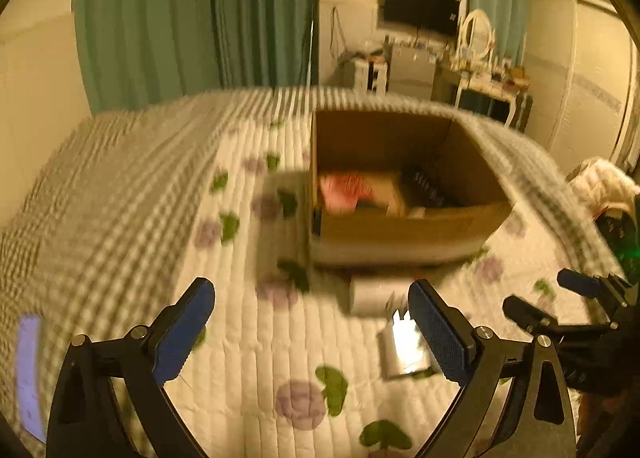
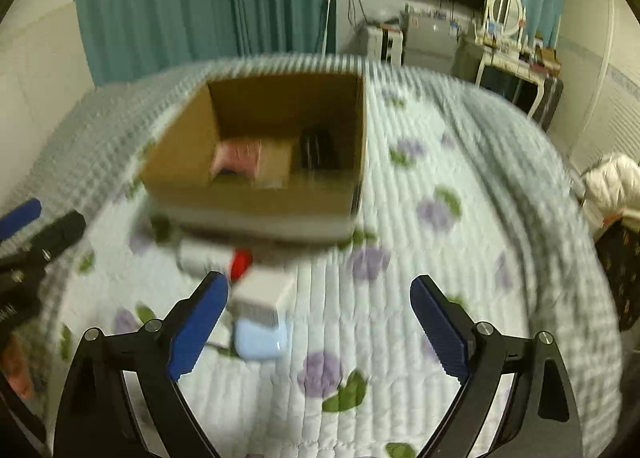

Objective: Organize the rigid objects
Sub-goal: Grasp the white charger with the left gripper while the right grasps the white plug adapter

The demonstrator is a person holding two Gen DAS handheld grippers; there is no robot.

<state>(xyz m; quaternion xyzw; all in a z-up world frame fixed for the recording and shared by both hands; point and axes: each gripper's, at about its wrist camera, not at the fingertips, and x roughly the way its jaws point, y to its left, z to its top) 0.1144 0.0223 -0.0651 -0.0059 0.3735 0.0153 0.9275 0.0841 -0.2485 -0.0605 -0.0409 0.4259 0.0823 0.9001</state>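
Observation:
An open cardboard box (image 1: 400, 230) (image 2: 248, 197) stands on the bed, holding a pink item (image 1: 340, 189) (image 2: 236, 155), a tan box and a black object (image 2: 318, 147). Loose items lie in front of it: a white box (image 2: 260, 296), a pale blue case (image 2: 260, 342), a red piece (image 2: 242, 262) and a white item (image 2: 200, 258); in the left wrist view a shiny white box (image 1: 404, 350) and a grey item (image 1: 372, 294). My left gripper (image 1: 312, 330) is open and empty above the quilt. My right gripper (image 2: 320, 322) is open and empty, its left finger beside the white box.
The bed has a white quilt with purple flowers (image 2: 400, 298) and a checked blanket (image 1: 100, 197) on the left. Green curtains (image 1: 192, 17), a wall TV (image 1: 420, 7) and a dressing table (image 1: 488, 73) stand beyond. A white garment (image 2: 612, 181) lies off the right edge.

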